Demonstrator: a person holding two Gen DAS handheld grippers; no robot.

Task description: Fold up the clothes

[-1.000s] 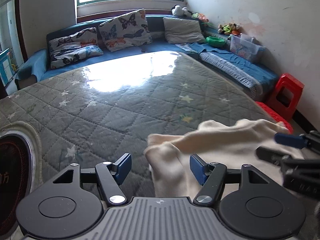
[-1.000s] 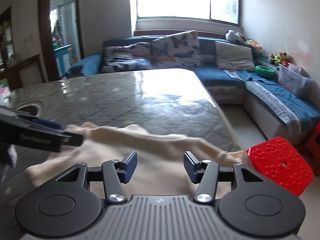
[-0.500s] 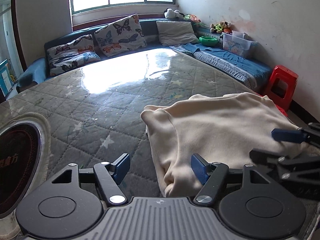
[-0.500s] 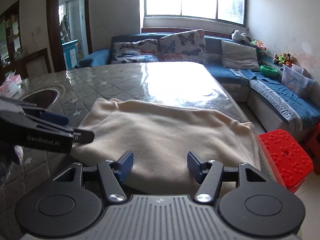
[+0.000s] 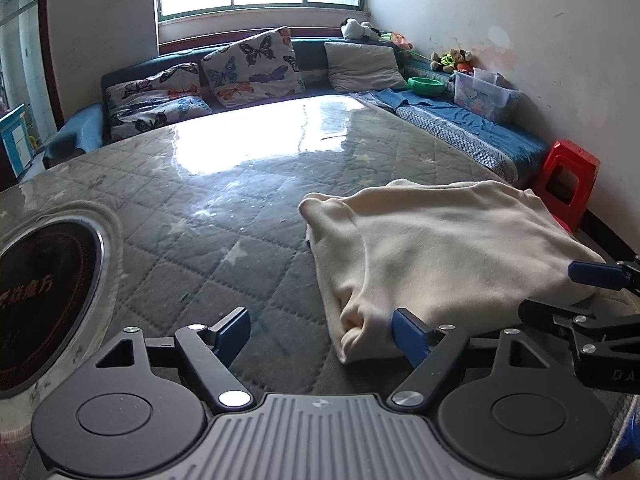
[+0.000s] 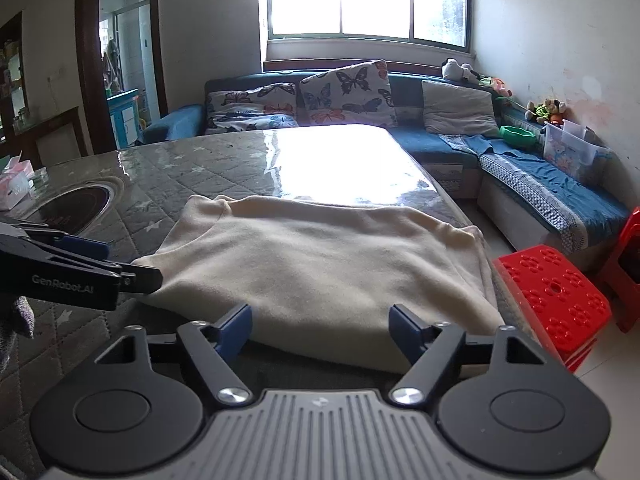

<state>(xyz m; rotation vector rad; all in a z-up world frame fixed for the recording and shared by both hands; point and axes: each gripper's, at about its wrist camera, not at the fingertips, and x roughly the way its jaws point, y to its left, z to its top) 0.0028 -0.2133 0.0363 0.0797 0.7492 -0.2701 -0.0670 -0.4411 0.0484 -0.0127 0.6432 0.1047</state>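
Both tools tilt downward at the sweater's [image 6: 320,256] six o'clock edge: left tool [image 5: 320,330] and right tool [image 6: 320,326] spreading, pinching nothing.

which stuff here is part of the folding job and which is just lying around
Part of the job:
- cream fleece garment lying on the table
- left gripper, jaws opening, nothing gripped
- right gripper, jaws opening, nothing gripped

Lying about:
- red plastic stool
- round black hotplate
- green bowl
- butterfly-print cushions
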